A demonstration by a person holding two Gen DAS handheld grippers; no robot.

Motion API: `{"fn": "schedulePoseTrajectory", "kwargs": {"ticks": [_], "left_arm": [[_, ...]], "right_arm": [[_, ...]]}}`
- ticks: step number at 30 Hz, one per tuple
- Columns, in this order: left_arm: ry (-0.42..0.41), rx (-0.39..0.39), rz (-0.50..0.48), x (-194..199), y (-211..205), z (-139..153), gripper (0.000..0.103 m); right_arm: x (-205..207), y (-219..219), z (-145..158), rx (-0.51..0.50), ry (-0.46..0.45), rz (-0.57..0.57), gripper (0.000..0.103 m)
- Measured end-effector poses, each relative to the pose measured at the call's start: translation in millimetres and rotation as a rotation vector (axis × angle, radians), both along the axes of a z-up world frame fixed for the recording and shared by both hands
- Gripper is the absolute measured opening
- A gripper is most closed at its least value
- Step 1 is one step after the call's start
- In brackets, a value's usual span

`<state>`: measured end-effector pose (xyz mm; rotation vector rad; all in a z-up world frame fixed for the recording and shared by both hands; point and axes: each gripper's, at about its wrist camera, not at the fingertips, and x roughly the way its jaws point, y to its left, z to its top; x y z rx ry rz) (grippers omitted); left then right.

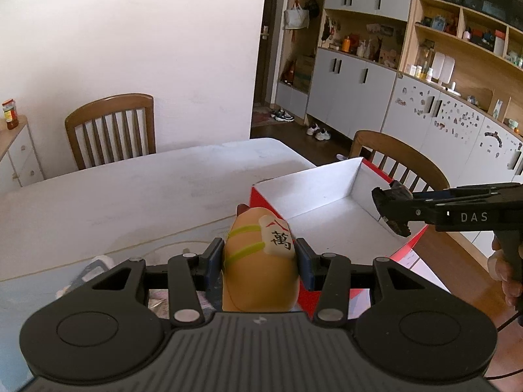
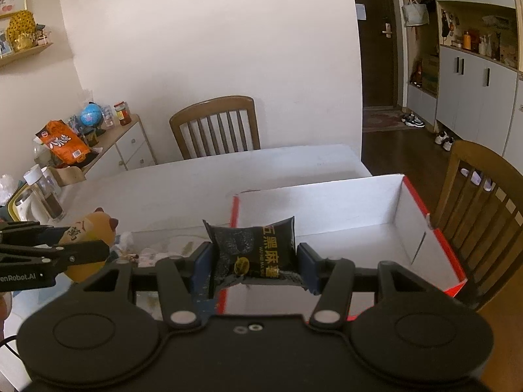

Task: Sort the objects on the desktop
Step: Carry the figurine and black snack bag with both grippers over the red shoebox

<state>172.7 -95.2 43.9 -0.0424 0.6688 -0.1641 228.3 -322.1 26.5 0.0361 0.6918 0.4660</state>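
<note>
We see our left gripper clamped on an orange cat figurine, right gripper clamped on a black snack packet, both near the open red-and-white box on the white table, wooden chairs at the far side.

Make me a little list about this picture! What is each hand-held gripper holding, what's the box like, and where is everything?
left hand-held gripper: shut on the yellow toy, which has a mahjong tile on it
right hand-held gripper: shut on the black snack packet
box: open, white inside, red outside, nothing seen inside
box location: on the white table, in front of both grippers
toy position: left of the box's near corner
packet position: above the box's left edge
chairs: two wooden ones at the table
</note>
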Motion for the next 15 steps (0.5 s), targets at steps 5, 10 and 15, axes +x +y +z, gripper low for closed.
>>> {"fn": "schedulePoseTrajectory", "kwargs": {"ticks": [5, 10, 15], "left_arm": [[0.020, 0.014, -0.001, 16.2, -22.5, -7.1, 0.045], [0.045, 0.027, -0.008, 33.4, -40.2, -15.9, 0.045], [0.063, 0.042, -0.036, 49.8, -57.5, -23.1, 0.045]], "right_arm": [[13.9, -15.1, -6.3, -0.011, 0.015, 0.030, 0.055], [27.4, -26.8, -11.6, -0.022, 0.028, 0.047, 0.055], [38.6, -31.5, -16.5, -0.033, 0.040, 0.062, 0.055]]}}
